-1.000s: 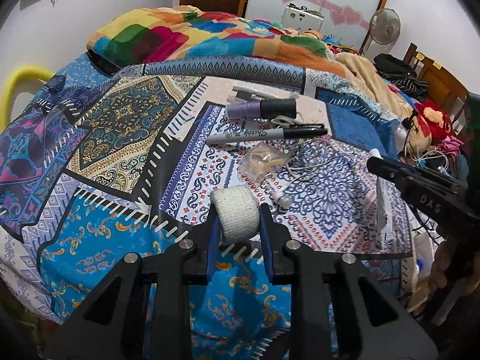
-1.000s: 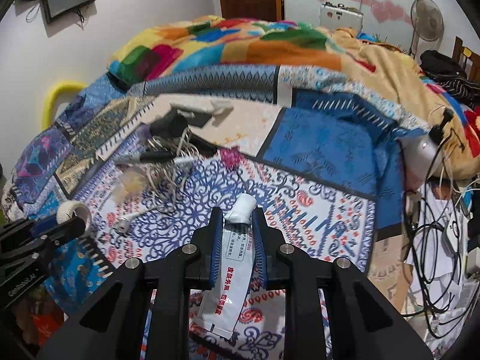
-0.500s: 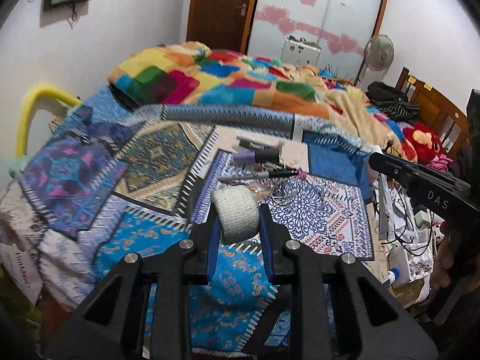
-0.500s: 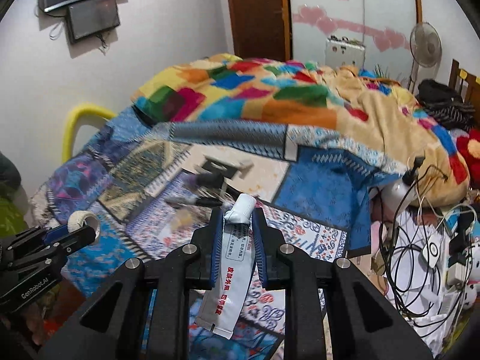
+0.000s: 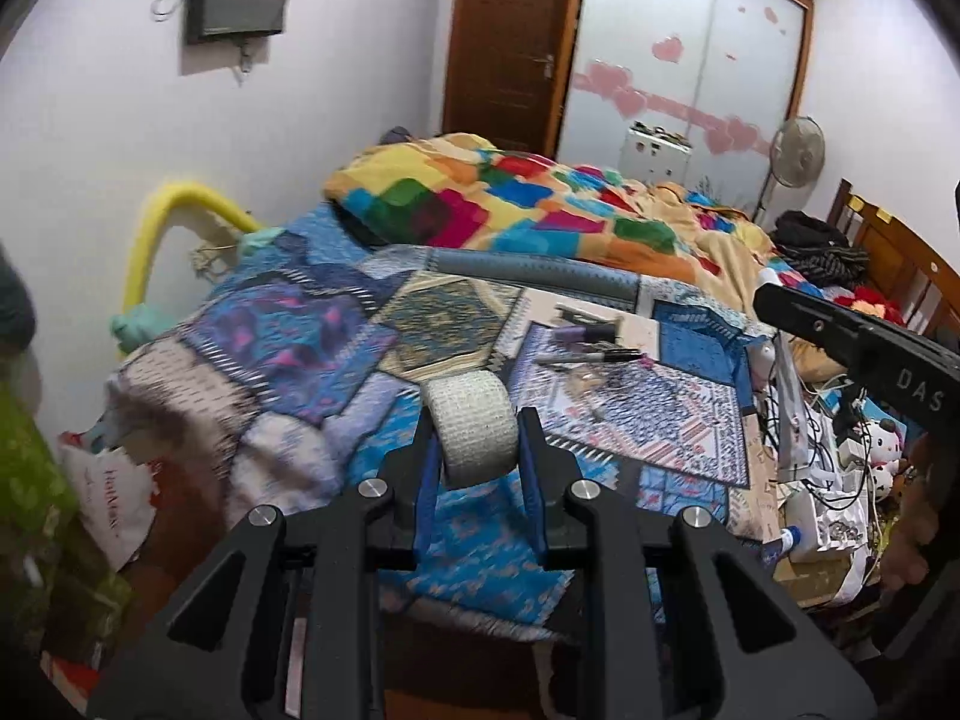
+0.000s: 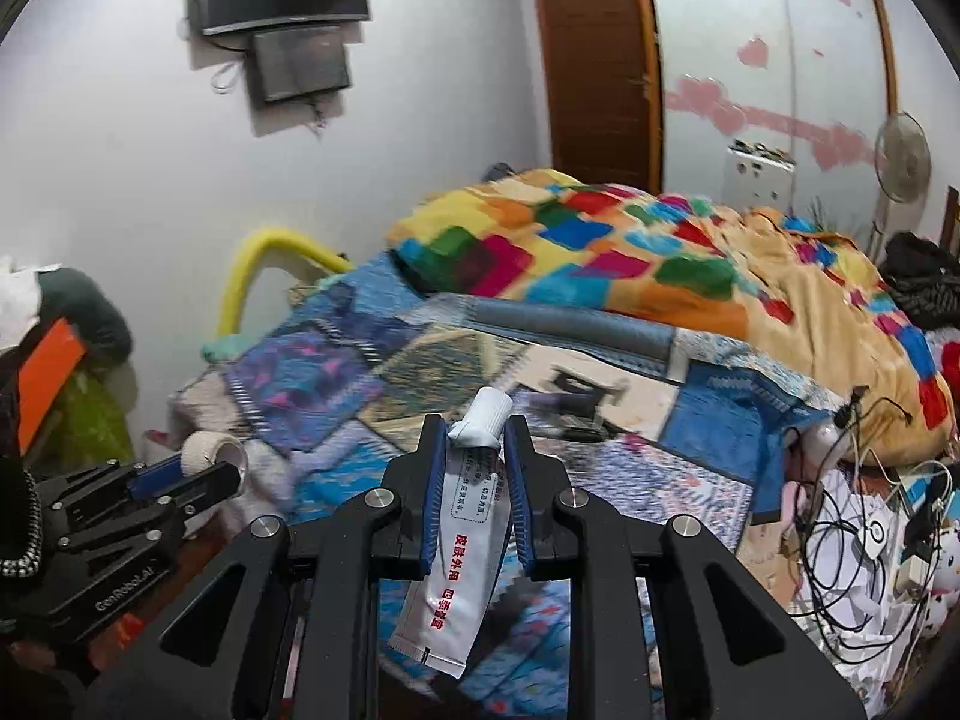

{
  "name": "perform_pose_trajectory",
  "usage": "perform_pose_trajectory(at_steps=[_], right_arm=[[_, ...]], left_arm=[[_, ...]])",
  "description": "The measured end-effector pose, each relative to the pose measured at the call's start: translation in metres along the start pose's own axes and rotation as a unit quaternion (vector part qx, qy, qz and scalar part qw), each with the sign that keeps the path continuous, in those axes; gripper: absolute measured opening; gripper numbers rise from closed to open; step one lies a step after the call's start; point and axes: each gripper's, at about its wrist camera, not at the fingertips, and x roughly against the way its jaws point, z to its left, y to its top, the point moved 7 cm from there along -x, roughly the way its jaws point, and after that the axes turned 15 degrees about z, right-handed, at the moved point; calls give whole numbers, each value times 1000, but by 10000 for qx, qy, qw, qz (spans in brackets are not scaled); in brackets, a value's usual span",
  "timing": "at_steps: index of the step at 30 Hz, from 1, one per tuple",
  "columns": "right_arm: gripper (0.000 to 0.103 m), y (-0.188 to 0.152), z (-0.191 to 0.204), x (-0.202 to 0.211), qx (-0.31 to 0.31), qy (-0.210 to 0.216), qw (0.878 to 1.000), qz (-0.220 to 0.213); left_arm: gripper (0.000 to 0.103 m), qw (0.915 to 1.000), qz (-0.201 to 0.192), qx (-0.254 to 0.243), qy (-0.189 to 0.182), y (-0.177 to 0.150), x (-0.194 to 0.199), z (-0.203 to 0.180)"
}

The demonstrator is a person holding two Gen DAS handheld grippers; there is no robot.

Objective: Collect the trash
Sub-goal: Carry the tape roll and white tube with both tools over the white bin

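Behind right tongs (image 6: 474, 438), tube (image 6: 462, 546) tail.

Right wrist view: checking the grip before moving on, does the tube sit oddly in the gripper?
Yes. The white tube is pinched only near its cap by the right gripper; its flattened tail hangs down, tilted left, unsupported.
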Motion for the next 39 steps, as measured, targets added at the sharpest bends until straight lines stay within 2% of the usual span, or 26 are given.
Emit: perform_pose_trajectory(at_steps=[10, 18, 25, 28, 34, 39], right_arm=[[18, -23, 99, 16, 573, 496, 9971, 81], [18, -50, 176, -7, 983, 935, 9896, 481], [18, -83, 232, -48, 1292, 1248, 9774, 1113], [18, -103, 251, -76, 1460, 1322, 9687, 1511], [18, -138, 274, -131, 1647, 1283, 9526, 2214], [18, -169, 282, -183, 1708, 1194, 9369, 2807]], left_arm=[[24, 9972, -10, 528, 537, -63, 56, 85], [24, 9909, 389, 1040, 759, -123, 61, 156], [24, 9826, 992, 1321, 847, -174, 31, 196], [24, 9777, 1267, 1467, 804, -192, 10, 208], [24, 9641, 1882, 1749, 674, -230, -40, 229], [24, 9494, 2346, 2023, 512, -253, -80, 242]])
